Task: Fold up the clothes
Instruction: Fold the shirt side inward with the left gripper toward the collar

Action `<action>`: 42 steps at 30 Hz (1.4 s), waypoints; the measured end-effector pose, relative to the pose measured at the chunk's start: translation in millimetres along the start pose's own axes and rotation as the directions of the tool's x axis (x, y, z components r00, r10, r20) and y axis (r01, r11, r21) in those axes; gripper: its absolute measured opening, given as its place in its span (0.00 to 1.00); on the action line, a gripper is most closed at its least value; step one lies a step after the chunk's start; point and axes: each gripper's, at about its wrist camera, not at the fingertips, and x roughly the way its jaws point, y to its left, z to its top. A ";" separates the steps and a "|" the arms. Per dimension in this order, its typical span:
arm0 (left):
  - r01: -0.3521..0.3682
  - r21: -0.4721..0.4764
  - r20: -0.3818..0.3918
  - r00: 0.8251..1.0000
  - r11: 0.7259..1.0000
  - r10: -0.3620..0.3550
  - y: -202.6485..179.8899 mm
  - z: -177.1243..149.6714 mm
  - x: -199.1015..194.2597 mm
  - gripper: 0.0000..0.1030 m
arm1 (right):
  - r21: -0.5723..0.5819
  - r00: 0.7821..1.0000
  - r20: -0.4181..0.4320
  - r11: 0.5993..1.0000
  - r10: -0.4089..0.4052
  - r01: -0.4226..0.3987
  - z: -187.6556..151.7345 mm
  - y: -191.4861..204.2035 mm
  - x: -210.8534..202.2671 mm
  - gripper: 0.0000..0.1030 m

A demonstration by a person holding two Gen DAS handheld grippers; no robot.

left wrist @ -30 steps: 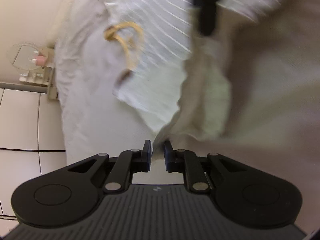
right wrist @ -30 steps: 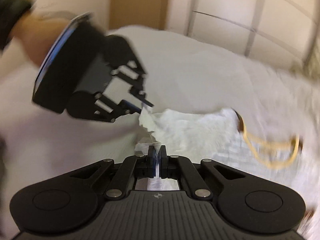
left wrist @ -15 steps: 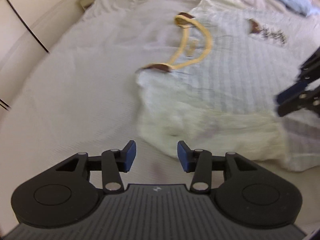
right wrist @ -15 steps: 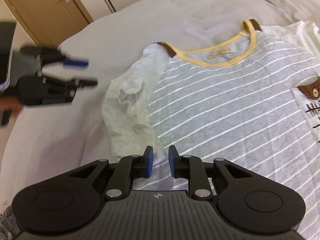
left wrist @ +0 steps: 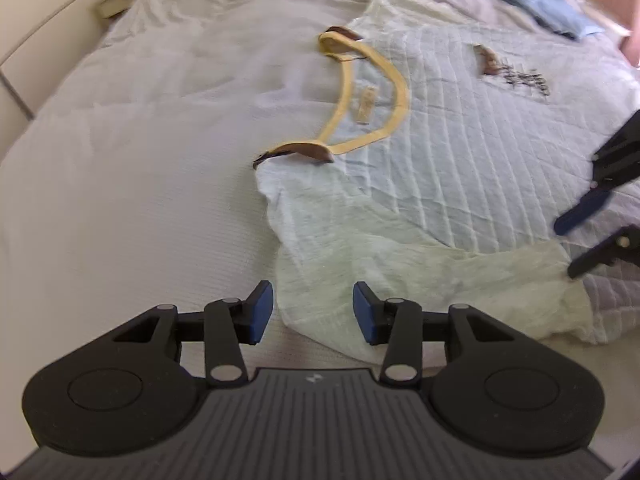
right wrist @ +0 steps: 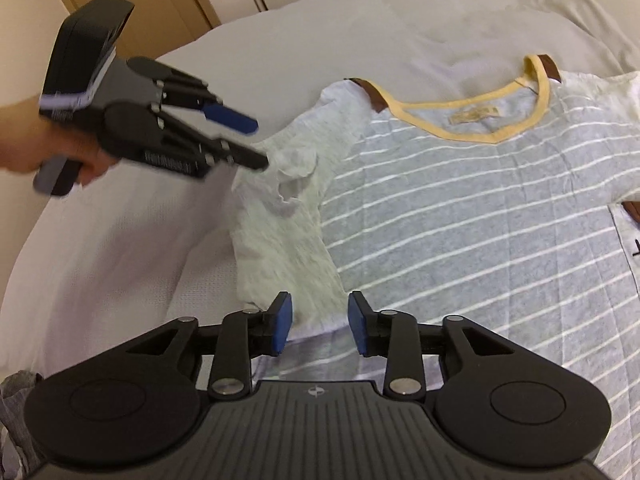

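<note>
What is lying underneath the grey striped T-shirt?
The grey striped T-shirt with the yellow collar lies flat on a white bed cover. Whether anything sits between them cannot be seen; the shirt covers that area.

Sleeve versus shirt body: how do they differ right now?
The sleeve is plain pale cream and rumpled, its end bunched; the shirt body is grey with thin white stripes and lies fairly flat. The sleeve sits beside the open left gripper; the body stretches ahead of the open right gripper. Both rest on the white bedcover.
</note>
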 end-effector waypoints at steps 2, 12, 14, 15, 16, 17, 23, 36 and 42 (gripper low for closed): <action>0.058 0.087 -0.017 0.998 0.995 -0.057 -4.7 -0.4 3.3 0.38 | 0.003 1.000 -0.004 1.000 -0.002 0.002 -2.1 -1.0 -1.2 0.39; 0.091 -0.016 -0.094 0.991 0.996 -0.092 10.0 -15.3 22.2 0.00 | 0.005 1.000 -0.028 1.000 0.003 -0.003 -2.5 -4.3 8.1 0.40; 0.057 -0.132 -0.064 0.996 0.990 -0.066 25.8 -23.3 16.4 0.00 | 0.004 1.000 -0.026 1.000 0.005 -0.005 -2.6 -5.4 7.8 0.40; 0.053 -0.174 -0.058 0.996 0.983 -0.064 30.5 -27.5 15.0 0.00 | 0.005 1.000 -0.026 1.000 0.005 -0.005 -2.8 -6.1 7.7 0.40; 0.055 -0.209 -0.054 0.996 0.976 -0.067 32.7 -30.4 14.2 0.00 | 0.007 1.000 -0.026 1.000 0.005 -0.004 -2.9 -6.7 7.6 0.40; 0.057 -0.244 -0.050 0.996 0.968 -0.071 35.0 -33.3 13.4 0.00 | 0.007 1.000 -0.028 1.000 0.005 -0.005 -3.1 -7.0 7.8 0.40; 0.029 -0.265 -0.005 0.999 0.964 -0.031 33.5 -33.4 -1.2 0.07 | -0.003 0.999 -0.036 1.000 0.016 -0.016 -3.2 -5.0 9.1 0.41; 0.005 -0.188 -0.026 1.000 0.982 -0.010 8.1 -17.1 34.3 0.06 | 0.178 0.997 -0.054 0.983 0.048 -0.038 -0.5 -5.1 23.8 0.12; -0.109 -0.291 -0.045 0.994 0.950 0.100 19.6 -21.7 35.5 0.01 | 0.203 0.997 -0.069 0.979 0.044 -0.029 -5.7 -4.9 17.7 0.03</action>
